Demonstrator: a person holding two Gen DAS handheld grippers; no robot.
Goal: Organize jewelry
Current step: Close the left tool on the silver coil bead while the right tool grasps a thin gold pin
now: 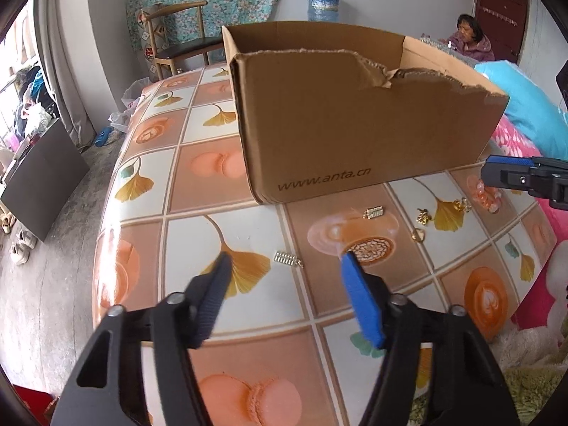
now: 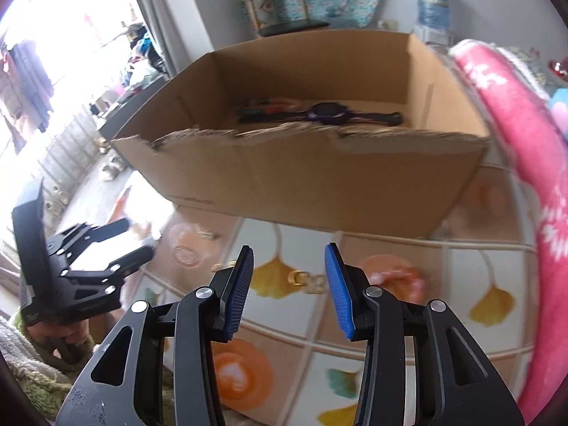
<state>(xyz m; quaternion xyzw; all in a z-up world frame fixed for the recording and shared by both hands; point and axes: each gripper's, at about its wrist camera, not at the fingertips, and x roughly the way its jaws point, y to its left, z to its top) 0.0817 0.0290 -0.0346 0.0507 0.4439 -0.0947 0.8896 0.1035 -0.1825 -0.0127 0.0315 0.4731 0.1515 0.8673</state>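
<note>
Left wrist view: tiled-print tablecloth (image 1: 198,191) with ginkgo leaves; torn cardboard box (image 1: 355,124) at back; left gripper (image 1: 285,261) jaws partly apart, nothing between pads, small silver charm (image 1: 287,259) on cloth just beyond fingertips; gold charms (image 1: 424,217) scattered near box.

Right wrist view: blurred; right gripper (image 2: 289,255) jaws partly apart, empty, above gold pieces (image 2: 301,278); wristwatch (image 2: 325,113) lying inside box (image 2: 301,177); pink blanket (image 2: 514,149) at right.

patterned tablecloth table (image 1: 198,191): cardboard box (image 1: 355,124), small gold charms (image 1: 374,212) scattered near box.
</note>
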